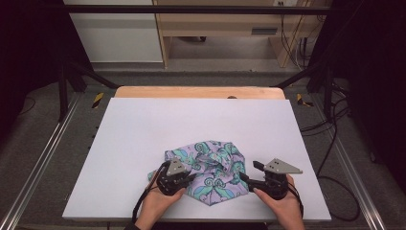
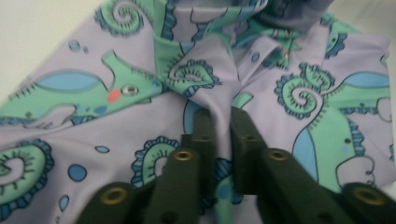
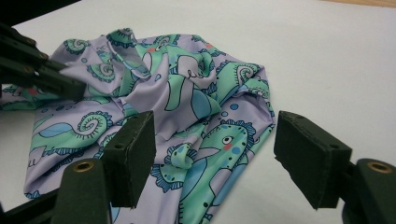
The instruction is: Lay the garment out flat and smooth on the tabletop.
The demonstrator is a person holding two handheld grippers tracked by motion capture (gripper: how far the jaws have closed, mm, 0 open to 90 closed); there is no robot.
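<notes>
A crumpled cloth (image 1: 215, 163) printed with green seahorses and curls on lilac lies on the white tabletop (image 1: 191, 124), near its front edge. My left gripper (image 1: 193, 178) reaches into the cloth from the left. In the left gripper view its jaws (image 2: 222, 123) stand close together, pinching a raised fold of the cloth (image 2: 140, 116). My right gripper (image 1: 251, 172) sits just off the cloth's right edge, jaws wide apart. In the right gripper view it (image 3: 219, 154) is open over the near corner of the cloth (image 3: 187, 93), pads not touching it. The left gripper (image 3: 77, 87) shows at the upper left there.
The bare white top stretches behind and to both sides of the cloth. A wooden table edge (image 1: 201, 92) runs along the back. Metal frame rails (image 1: 43, 153) flank the table, and cables (image 1: 330, 124) lie on the floor at the right.
</notes>
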